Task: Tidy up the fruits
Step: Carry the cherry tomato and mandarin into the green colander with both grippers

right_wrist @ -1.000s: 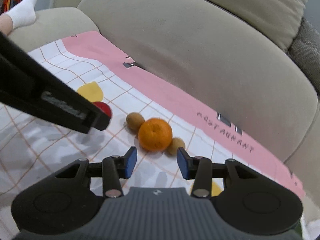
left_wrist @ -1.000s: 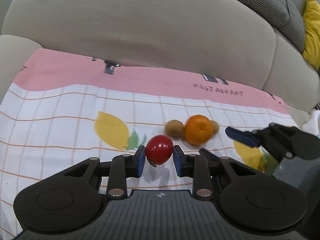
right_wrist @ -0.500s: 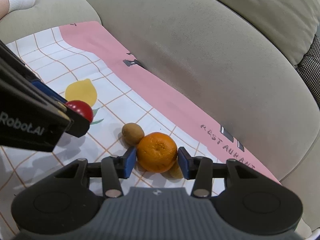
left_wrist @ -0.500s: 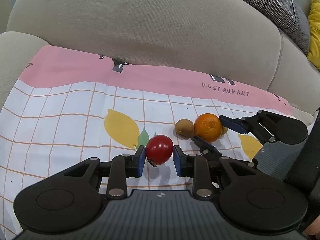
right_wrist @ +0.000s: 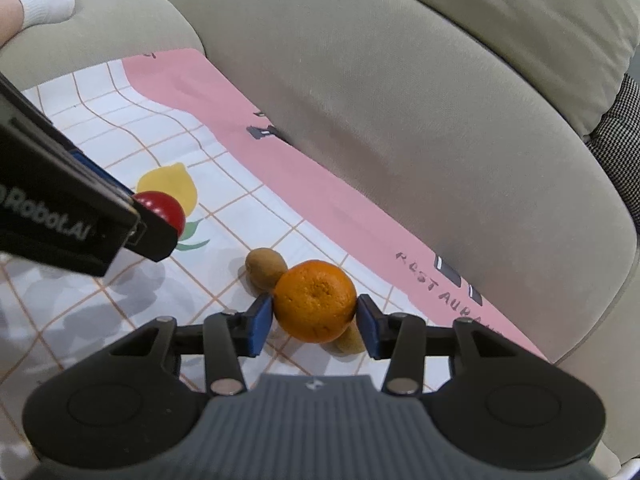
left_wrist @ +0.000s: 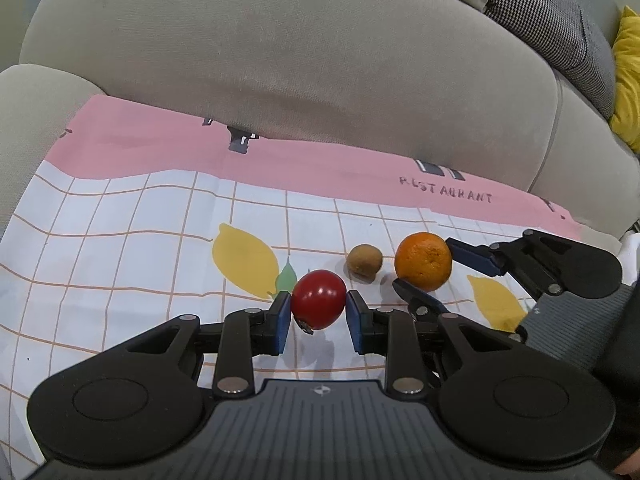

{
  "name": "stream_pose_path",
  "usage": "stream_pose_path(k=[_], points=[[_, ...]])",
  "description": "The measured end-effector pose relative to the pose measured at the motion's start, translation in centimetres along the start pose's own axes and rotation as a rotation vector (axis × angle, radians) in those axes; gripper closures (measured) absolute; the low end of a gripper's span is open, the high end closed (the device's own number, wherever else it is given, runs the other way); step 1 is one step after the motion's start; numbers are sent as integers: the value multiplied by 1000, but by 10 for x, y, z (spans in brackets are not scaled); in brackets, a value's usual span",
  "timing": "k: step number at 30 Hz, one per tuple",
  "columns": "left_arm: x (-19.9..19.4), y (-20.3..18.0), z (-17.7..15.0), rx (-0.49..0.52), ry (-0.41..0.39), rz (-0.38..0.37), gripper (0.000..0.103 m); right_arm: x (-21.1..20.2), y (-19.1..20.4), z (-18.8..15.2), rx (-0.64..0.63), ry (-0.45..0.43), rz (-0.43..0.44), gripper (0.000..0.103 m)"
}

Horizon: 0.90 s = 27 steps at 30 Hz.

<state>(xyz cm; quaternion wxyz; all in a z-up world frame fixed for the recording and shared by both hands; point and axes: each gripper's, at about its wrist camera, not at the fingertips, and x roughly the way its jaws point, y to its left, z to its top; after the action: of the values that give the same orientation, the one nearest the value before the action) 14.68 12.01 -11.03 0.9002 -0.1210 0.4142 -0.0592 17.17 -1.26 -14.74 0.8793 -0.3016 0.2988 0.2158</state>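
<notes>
Your fruit lay on a printed cloth [left_wrist: 120, 216] over a soft sofa seat [left_wrist: 36, 96], so anything let go carelessly could have rolled off toward the near edge. Your right gripper [right_wrist: 315, 322] had closed on the orange [right_wrist: 315, 301], both pads touching its sides; a kiwi [right_wrist: 265, 267] sat just beyond on the left and another [right_wrist: 349, 340] lay tucked under it, likely to get nudged. Your left gripper [left_wrist: 318, 317] was clamped on the red tomato [left_wrist: 318, 299], a squeeze that might bruise it.
</notes>
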Motion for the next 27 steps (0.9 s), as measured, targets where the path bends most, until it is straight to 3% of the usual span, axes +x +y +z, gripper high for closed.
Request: stream_pose_path(k=[16, 27], points=[[-45, -53, -7, 75, -51, -81, 70, -108, -35, -16, 94, -80, 24, 60], [-59, -130, -16, 240, -35, -178, 70, -169, -83, -70, 228, -55, 7, 60]])
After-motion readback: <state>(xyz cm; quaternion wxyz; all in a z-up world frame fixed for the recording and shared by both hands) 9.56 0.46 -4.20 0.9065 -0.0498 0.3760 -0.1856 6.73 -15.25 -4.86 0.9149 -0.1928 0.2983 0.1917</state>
